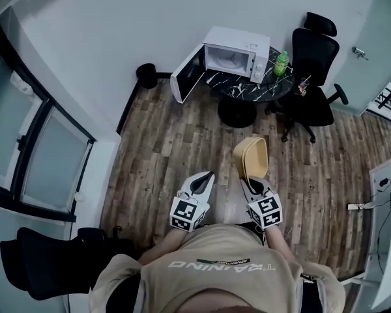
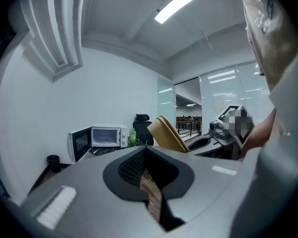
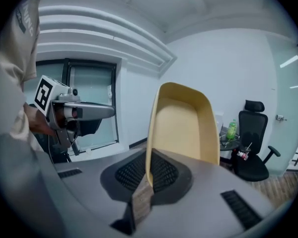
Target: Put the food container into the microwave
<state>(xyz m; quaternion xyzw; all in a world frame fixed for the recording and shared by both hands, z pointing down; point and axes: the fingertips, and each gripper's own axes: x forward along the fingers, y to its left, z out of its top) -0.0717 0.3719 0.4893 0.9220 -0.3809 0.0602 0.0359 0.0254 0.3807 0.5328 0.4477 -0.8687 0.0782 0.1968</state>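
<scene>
One food container point(image 3: 181, 128) edge lost between right gripper point(image 3: 149, 170) fingers point(image 3: 166, 175)

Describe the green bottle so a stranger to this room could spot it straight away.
Find the round black table carrying the white microwave with its door open. The bottle stands on it beside the microwave, on the side toward the black office chair. It is the only green thing among white and black neighbours.
</scene>
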